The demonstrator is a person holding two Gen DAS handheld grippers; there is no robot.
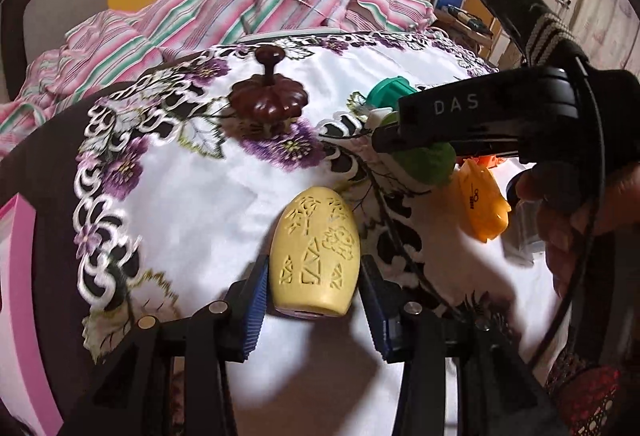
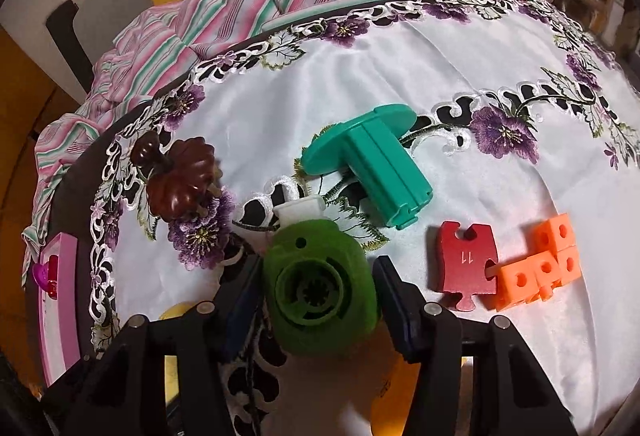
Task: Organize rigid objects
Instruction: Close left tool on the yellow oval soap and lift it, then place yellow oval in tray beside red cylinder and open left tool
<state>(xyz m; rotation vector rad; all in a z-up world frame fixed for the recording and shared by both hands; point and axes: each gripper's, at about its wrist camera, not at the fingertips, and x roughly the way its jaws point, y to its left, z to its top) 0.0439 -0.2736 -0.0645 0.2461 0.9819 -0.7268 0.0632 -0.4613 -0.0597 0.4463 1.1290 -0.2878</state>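
Evidently both hands are loaded. The left hand-held gripper (image 1: 314, 300) brackets the yellow carved egg-shaped piece (image 1: 314, 252): the near pad presses its side, while a thin gap seems to show at the other pad, so whether it is fully clamped cannot be told. The piece sits over the white embroidered cloth (image 1: 192, 204) toward the near edge of the counter, with its long axis running along the fingers, flat end toward the camera and rounded tip pointing away. It looks stiff and light, and its smooth curved flanks could slip, so the widest belly is the sensible place to hold.

The right hand-held gripper (image 2: 320, 288) is closed around the green round part (image 2: 320, 284), with its recessed ringed face toward the camera and a white tab pointing away. It seems rigid plastic, safest held across its broad sides.
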